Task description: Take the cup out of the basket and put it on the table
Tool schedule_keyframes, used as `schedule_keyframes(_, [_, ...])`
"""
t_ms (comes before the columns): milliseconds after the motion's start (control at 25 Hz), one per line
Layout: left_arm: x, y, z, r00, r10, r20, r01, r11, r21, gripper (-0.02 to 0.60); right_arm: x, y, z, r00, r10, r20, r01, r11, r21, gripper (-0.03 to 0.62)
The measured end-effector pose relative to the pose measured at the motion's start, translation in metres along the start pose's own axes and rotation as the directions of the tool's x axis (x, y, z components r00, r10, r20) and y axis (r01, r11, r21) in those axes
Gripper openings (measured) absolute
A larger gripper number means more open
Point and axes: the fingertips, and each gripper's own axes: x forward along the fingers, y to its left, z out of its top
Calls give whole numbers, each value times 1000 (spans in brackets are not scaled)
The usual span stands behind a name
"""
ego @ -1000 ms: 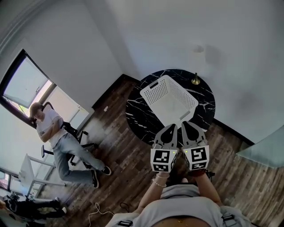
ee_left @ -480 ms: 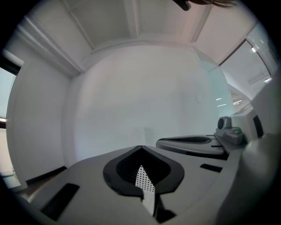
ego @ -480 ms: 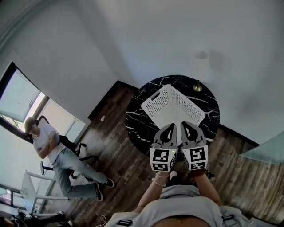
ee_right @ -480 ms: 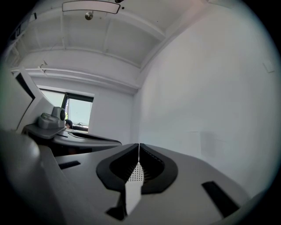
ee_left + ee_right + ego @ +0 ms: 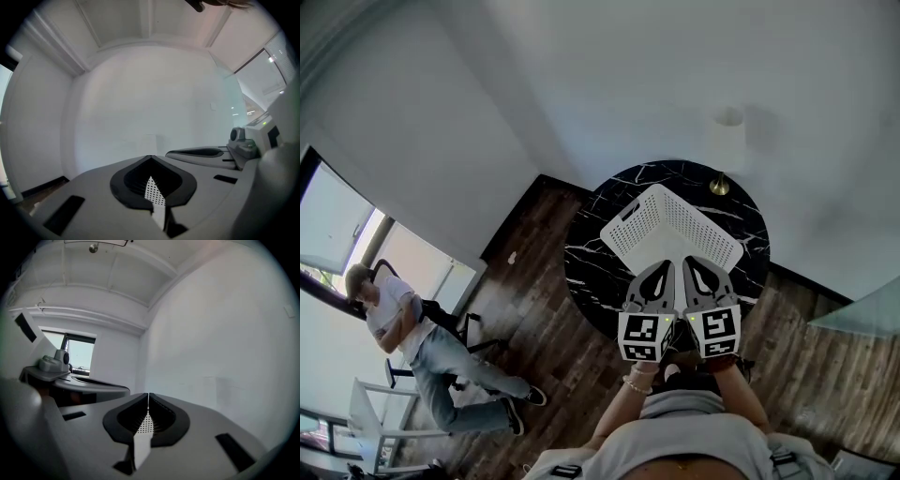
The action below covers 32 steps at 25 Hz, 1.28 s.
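- Closing in on the round black marble-patterned table, I see it and the white perforated plastic basket sitting larger and nearer in the head view than a moment ago.
- My left gripper and right gripper have travelled forward side by side. Their tips now reach over the near edge of the basket instead of stopping short of it.
- Both tools are pressed together and hold nothing. In each gripper view the two black pads meet at a point, and only a sliver of the basket's dotted white wall shows through the slot below them.
- The seated person in the white top has slid further left and lower in the head view, and more of the dark wooden floor shows on the near left. I take this as my own approach, not theirs.
- A small brass-coloured object stands at the far right edge of the table, well clear of my path.
- I cannot make out the cup in any view. The basket's inside reads as plain white from above, so I judge the cup lies within it, low or hidden by the walls.
- For the task, the approach looks nearly done. I judge that I must next spread one tool's jaws and tip it down into the basket to find the cup.
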Motion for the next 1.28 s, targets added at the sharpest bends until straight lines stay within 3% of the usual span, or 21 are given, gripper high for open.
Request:
schedule_keyframes(480, [21, 14, -4, 999, 26, -23, -26, 1000, -12, 5, 22, -10, -11, 999, 19, -26, -18, 1000, 16, 11])
schedule_keyframes(1000, [62, 41, -4, 992, 115, -56, -118, 991, -56, 5, 74, -28, -13, 991, 125, -56, -125, 992, 2, 11])
schedule_keyframes(1280, [75, 60, -13, 982, 162, -94, -169, 983, -67, 5, 100, -29, -36, 979, 163, -124, -165, 986, -6, 11])
